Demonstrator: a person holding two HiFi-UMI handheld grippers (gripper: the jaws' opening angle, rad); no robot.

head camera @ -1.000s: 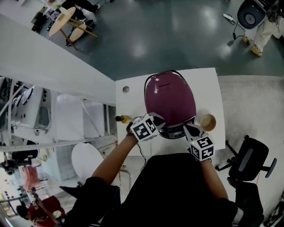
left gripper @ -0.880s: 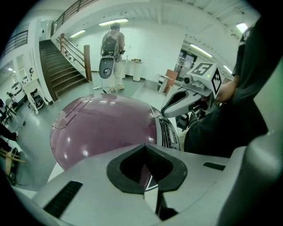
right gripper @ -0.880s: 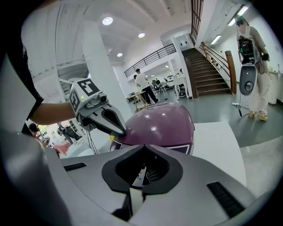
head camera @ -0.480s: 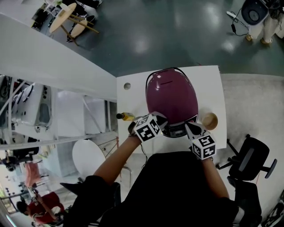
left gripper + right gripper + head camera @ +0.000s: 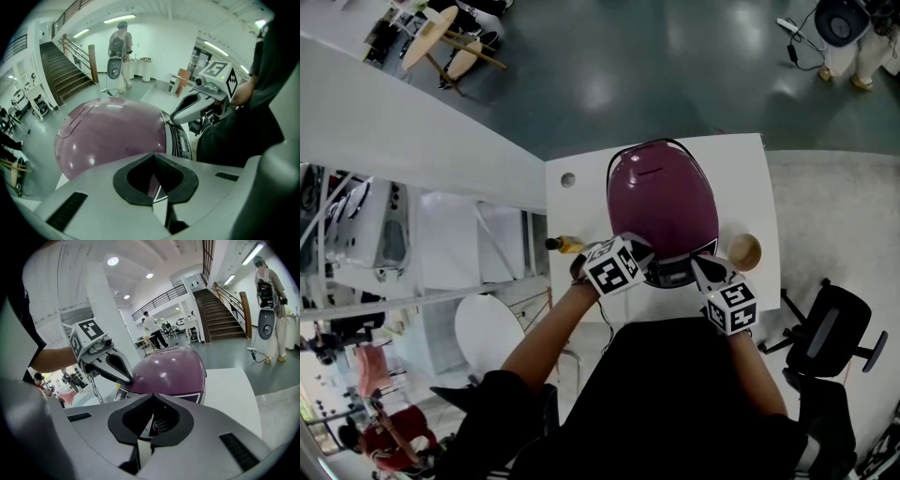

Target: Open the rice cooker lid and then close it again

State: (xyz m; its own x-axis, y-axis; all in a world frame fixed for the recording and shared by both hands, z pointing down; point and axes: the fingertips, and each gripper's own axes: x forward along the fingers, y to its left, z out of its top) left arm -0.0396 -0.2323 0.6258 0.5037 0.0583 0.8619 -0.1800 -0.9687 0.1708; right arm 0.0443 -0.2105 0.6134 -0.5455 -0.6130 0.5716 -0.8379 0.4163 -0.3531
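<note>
Maroon rice cooker (image 5: 661, 202) with its lid (image 5: 661, 183) down, standing at the middle of the white worktop (image 5: 581, 211), grey front panel (image 5: 670, 275) turned toward the person. Domed and glossy on top, with ceiling lights reflected in it.

At the cooker's front left corner, the left gripper (image 5: 639, 255), marker cube up, pointing steeply down. Fingers (image 5: 117, 369) together with nothing between them; from the right gripper view, tip right against the lower front edge of the lid.

At the cooker's front right corner, the right gripper (image 5: 698, 267), angled less steeply. Fingers (image 5: 192, 107) likewise together and empty, tip close by the edge of the front panel; cannot tell whether touching or just short of it.

Just right of the cooker, a round wooden cup (image 5: 743, 251), upright on the worktop, apart from the cooker's side. Left of the cooker, near the worktop's edge, a small yellow bottle (image 5: 565, 247) lying on its side. Farther back on the left, a round hole (image 5: 568, 179) in the worktop.

Beside the worktop on the right, a black office chair (image 5: 825, 333). Beyond, grey polished floor (image 5: 609, 84). Well behind the cooker, from the left gripper view, a person (image 5: 121, 51) standing with back turned near a staircase (image 5: 61, 75).
</note>
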